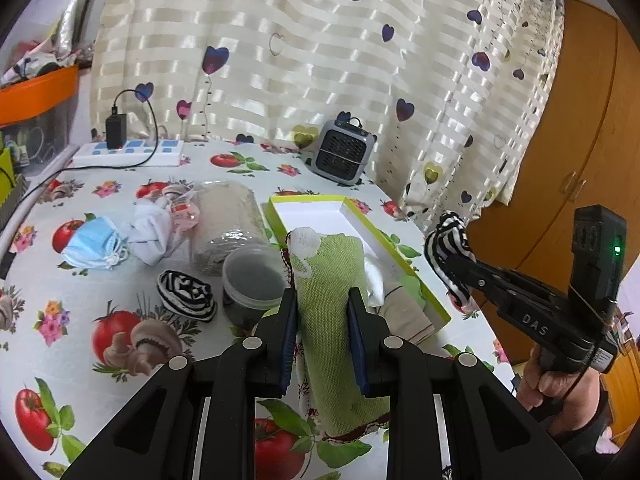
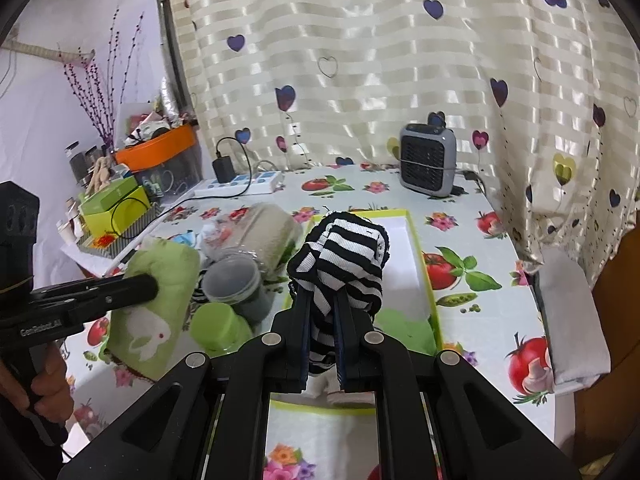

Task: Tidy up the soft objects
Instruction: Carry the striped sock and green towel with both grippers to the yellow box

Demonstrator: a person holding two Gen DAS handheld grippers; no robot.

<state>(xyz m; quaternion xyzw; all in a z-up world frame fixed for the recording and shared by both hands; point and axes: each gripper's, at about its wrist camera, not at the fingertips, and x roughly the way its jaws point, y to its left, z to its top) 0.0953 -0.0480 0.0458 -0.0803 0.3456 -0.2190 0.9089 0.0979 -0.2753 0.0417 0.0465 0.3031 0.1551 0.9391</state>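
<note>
My left gripper (image 1: 322,300) is shut on a rolled green towel (image 1: 334,312) with a white rabbit print, held above the table beside the green-rimmed white box (image 1: 316,210). It also shows in the right wrist view (image 2: 160,304). My right gripper (image 2: 322,300) is shut on a black-and-white striped sock (image 2: 344,260), held over the box (image 2: 404,240); it also shows in the left wrist view (image 1: 448,240). A second striped sock (image 1: 186,294), a blue face mask (image 1: 94,244), white cloth (image 1: 150,232) and a beige roll (image 1: 230,224) lie on the table.
A clear lidded jar (image 1: 252,280) stands left of the box. A power strip (image 1: 128,152) with charger and a small grey heater (image 1: 344,152) stand at the back by the curtain. An orange bin (image 1: 38,94) sits far left. A wooden cabinet (image 1: 568,152) is at right.
</note>
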